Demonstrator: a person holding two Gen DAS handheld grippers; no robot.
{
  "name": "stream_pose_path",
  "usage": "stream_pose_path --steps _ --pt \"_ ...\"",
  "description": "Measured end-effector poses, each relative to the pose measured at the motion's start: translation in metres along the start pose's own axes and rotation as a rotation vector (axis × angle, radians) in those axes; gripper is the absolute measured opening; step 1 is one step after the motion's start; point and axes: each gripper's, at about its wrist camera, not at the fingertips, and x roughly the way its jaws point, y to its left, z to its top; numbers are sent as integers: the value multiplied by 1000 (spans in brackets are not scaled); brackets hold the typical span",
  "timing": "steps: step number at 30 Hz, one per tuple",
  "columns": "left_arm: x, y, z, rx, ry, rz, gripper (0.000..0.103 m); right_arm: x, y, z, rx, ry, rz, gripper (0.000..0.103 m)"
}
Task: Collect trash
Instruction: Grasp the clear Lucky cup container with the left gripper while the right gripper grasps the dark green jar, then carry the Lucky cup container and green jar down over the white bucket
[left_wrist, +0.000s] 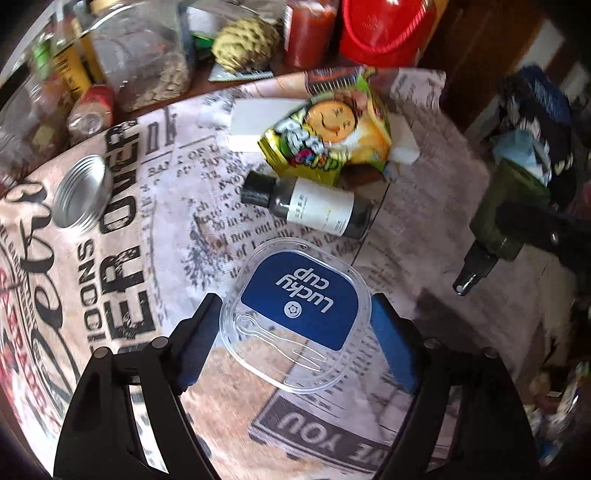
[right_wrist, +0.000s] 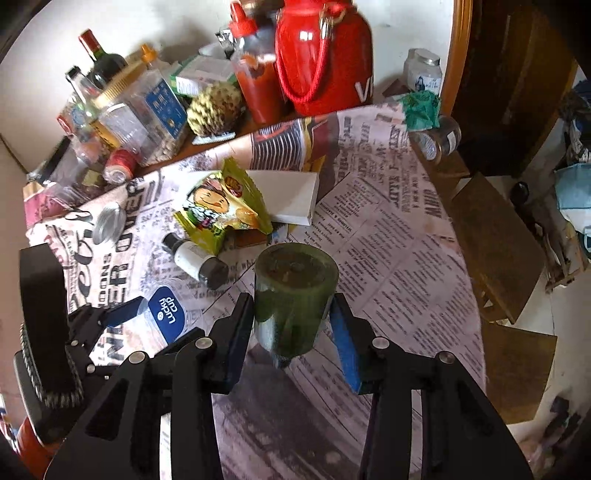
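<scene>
My left gripper (left_wrist: 295, 328) is shut on a clear plastic lid with a blue "Lucky cup" label (left_wrist: 299, 306), held just above the newspaper-print tablecloth (left_wrist: 122, 280); the lid also shows in the right wrist view (right_wrist: 168, 314). My right gripper (right_wrist: 291, 317) is shut on a dark green bottle (right_wrist: 293, 295), held off the table; the bottle also shows in the left wrist view (left_wrist: 506, 221). On the cloth lie a yellow-green snack bag (left_wrist: 332, 136), a small black-capped bottle with a white label (left_wrist: 310, 205) and a round metal lid (left_wrist: 83, 192).
A white box (right_wrist: 291, 199) lies behind the snack bag. The back of the table holds a red jug (right_wrist: 325, 59), a sauce bottle (right_wrist: 255, 81), clear jars (right_wrist: 144, 114) and a pinecone-like object (right_wrist: 216, 107). A wooden stool (right_wrist: 495, 240) stands to the right.
</scene>
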Motion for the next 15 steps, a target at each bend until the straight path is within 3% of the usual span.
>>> stream_pose_path --steps 8,15 --pt "-71 -9 -7 -64 -144 37 80 -51 -6 -7 -39 -88 38 39" --pt "-151 -40 -32 -125 -307 86 80 -107 -12 -23 -120 -191 69 38"
